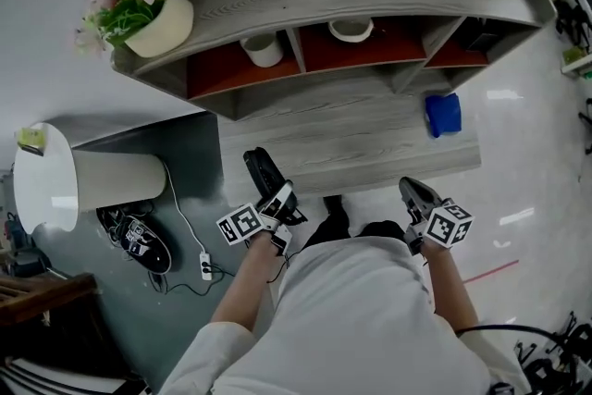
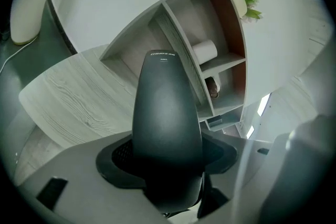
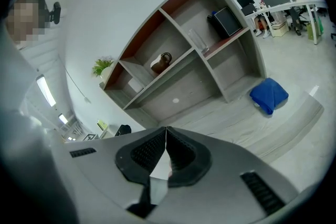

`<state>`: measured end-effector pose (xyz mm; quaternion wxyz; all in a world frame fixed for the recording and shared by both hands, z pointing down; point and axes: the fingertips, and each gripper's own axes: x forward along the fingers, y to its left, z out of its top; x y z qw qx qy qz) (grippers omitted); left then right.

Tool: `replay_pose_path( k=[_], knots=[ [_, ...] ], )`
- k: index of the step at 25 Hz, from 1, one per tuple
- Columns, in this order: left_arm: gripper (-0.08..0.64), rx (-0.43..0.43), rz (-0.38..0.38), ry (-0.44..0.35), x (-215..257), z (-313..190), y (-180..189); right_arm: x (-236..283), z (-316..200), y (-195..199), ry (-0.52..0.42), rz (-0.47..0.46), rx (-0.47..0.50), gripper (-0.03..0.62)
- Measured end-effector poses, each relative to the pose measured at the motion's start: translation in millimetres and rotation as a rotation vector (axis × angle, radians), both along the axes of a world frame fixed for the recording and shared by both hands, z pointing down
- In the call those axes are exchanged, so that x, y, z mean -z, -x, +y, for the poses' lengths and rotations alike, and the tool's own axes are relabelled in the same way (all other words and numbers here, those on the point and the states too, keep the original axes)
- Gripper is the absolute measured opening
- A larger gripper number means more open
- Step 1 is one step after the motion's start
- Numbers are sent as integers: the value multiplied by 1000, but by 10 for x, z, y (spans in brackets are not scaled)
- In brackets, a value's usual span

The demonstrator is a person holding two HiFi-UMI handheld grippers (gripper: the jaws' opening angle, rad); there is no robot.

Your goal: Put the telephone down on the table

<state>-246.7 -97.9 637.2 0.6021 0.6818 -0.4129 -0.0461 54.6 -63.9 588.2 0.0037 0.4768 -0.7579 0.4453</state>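
The telephone [image 1: 262, 171] is a black handset, and my left gripper [image 1: 278, 201] is shut on its lower end. It hangs just above the near left corner of the grey wooden table [image 1: 370, 153]. In the left gripper view the handset [image 2: 165, 107] stands up between the jaws and hides much of the tabletop [image 2: 73, 102] behind it. My right gripper [image 1: 413, 192] is shut with nothing in it, over the table's near edge to the right. Seen in the right gripper view, the right gripper [image 3: 166, 132] has its tips pressed together.
A blue cloth [image 1: 443, 114] lies on the table at the right. The curved shelf unit [image 1: 342, 5] behind holds a white cup [image 1: 263, 50], a bowl [image 1: 351, 30] and a flower pot [image 1: 159, 18]. On the left floor are a white round stool [image 1: 44, 178], black shoes [image 1: 139, 241] and a power strip [image 1: 206, 268].
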Motion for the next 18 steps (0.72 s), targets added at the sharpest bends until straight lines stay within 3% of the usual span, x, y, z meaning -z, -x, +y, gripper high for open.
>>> replay_pose_path(
  k=[9, 18],
  knots=[
    [304, -91, -16, -1, -306, -436, -61, 80, -68, -10, -1, 30, -88, 18],
    [304, -152, -106, 46, -766, -779, -320, 135, -6, -282, -6, 42, -169, 18]
  ],
)
